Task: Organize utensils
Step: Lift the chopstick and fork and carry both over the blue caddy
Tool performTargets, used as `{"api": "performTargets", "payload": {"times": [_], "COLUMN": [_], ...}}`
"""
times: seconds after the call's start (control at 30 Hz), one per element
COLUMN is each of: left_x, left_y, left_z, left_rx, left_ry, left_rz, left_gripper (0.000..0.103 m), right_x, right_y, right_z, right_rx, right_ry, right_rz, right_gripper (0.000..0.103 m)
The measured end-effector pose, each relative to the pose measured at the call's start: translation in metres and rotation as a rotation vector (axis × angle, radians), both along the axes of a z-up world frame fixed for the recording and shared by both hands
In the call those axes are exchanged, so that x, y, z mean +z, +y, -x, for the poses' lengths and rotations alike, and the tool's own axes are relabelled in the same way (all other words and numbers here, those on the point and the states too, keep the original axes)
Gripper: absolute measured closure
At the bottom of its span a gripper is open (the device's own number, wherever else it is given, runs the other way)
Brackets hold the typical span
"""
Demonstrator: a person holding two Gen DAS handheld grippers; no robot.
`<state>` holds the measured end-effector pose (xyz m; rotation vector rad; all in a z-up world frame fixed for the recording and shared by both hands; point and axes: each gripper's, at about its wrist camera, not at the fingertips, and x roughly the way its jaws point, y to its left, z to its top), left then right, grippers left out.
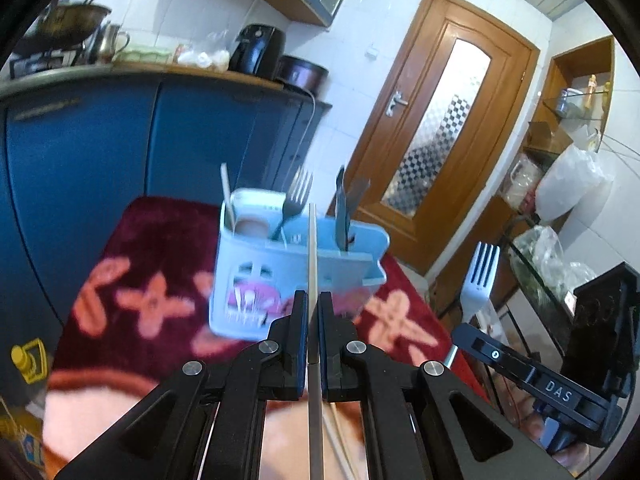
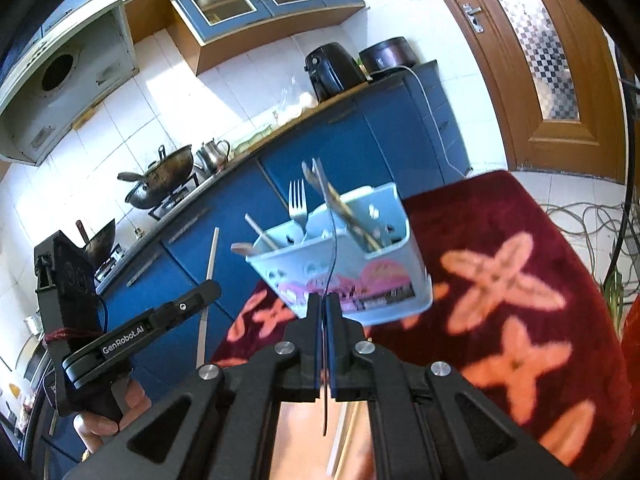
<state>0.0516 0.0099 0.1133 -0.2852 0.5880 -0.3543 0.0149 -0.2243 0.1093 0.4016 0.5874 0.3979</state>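
A light blue utensil holder (image 1: 296, 268) stands on a dark red flowered cloth (image 1: 152, 264). It holds a chopstick (image 1: 227, 196), a fork (image 1: 294, 200) and dark knives (image 1: 344, 212). My left gripper (image 1: 314, 300) is shut on a pale chopstick (image 1: 313, 248) that points up in front of the holder. My right gripper (image 2: 324, 304) is shut on a fork seen edge-on (image 2: 332, 248); in the left wrist view that fork (image 1: 478, 280) stands upright to the right of the holder. The holder also shows in the right wrist view (image 2: 344, 256), just beyond the right gripper.
Blue kitchen cabinets (image 1: 100, 152) run behind the table, with woks (image 2: 160, 184), a kettle and an air fryer (image 1: 256, 50) on the counter. A wooden door (image 1: 436, 120) is at the right. Shelves with plastic bags (image 1: 568, 188) stand at the far right.
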Motion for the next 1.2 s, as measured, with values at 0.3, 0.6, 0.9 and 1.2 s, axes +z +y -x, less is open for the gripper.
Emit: {"api": "performTargets", "payload": {"times": [0.3,0.6,0.9,1.2], "left_x": [0.035,0.064,0.056,0.021], "left_y": [-0.009,-0.009,-0.012,-0.019], "left_z": [-0.048,-0.092,-0.129,-0.144], "left_rx": [0.042,0.13,0.188,0.219], "left_ry": [-0.097,-0.216,-0.274,-0.278], "left_rz": [-0.011,-0.027,-0.04,-0.117], "left_gripper": [0.099,0.099,0.099,0.099], "right_x": [0.023,0.042,0.037,0.014], "right_y": [-0.003,0.0,0.004,0.008], "right_z": [-0.035,-0.07,-0.104,-0.132], "right_rx": [-0.018,-0.038,-0.098,-0.095], "right_ry": [-0.06,-0.13,-0.167,-0.153], "right_rz": [0.031,0.069,0.165,0.196], "right_gripper": [0.099,0.099,0.099,0.099]}}
